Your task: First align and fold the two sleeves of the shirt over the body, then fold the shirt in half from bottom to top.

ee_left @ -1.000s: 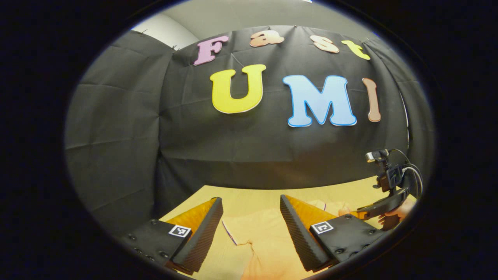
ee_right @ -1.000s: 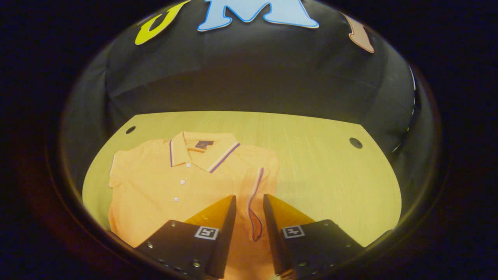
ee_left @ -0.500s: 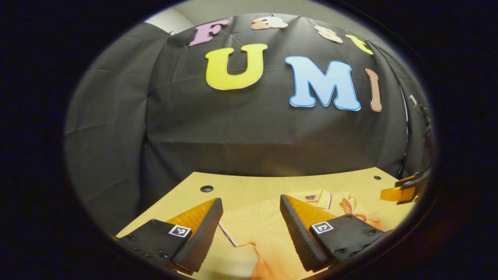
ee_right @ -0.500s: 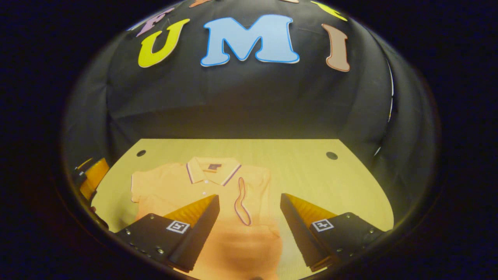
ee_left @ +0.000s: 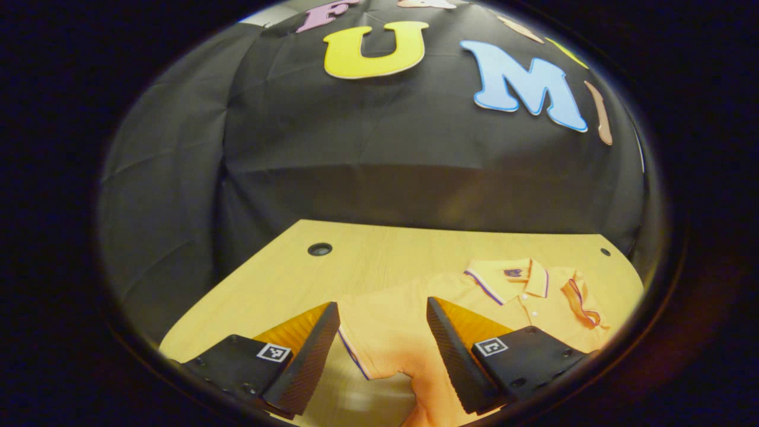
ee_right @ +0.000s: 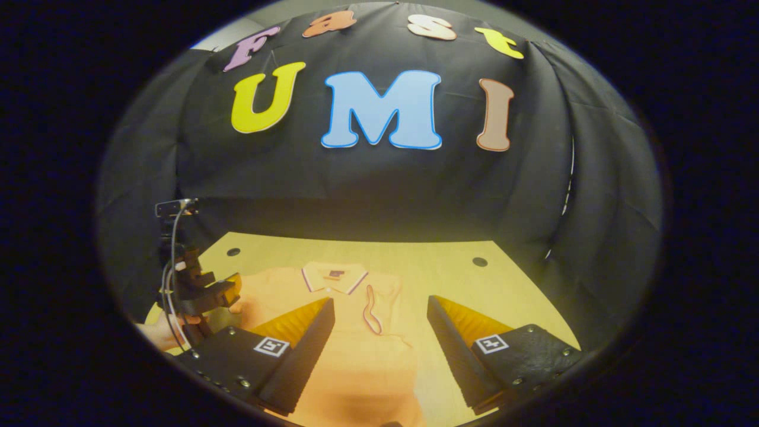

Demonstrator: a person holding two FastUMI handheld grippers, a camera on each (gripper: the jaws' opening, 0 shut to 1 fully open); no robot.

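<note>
Orange polo shirt (ee_right: 350,344) lies flat on the pale wood-grain table (ee_right: 450,279), long axis running near to far, collar (ee_right: 335,277) at the far end toward the black cloth wall (ee_right: 367,190), hem toward the near edge. Fabric looks soft and matte; collar is flat, ribbed-looking, with a thin dark and white stripe along its edge, small dark tag inside the neck, white buttons on the placket in the left gripper view. Right sleeve (ee_right: 372,308) is already folded over the body, its striped cuff making a narrow loop just right of the collar. Left sleeve (ee_left: 370,335) still spreads out to the side on the table, striped cuff edge facing left. Left gripper (ee_left: 382,341) hovers just above that sleeve, jaws spread wide, nothing between them; the inner faces of its fingers (ee_left: 311,356) are ridged, wedge-shaped. Right gripper (ee_right: 379,341) is released too, jaws well apart, over the shirt's lower body on the near side, grasping nothing. In the right gripper view the left gripper shows at the left by the shirt's shoulder, cables looping off it, a hand (ee_right: 163,332) under it. Round dark holes (ee_right: 479,261) sit in the table's far corners.
</note>
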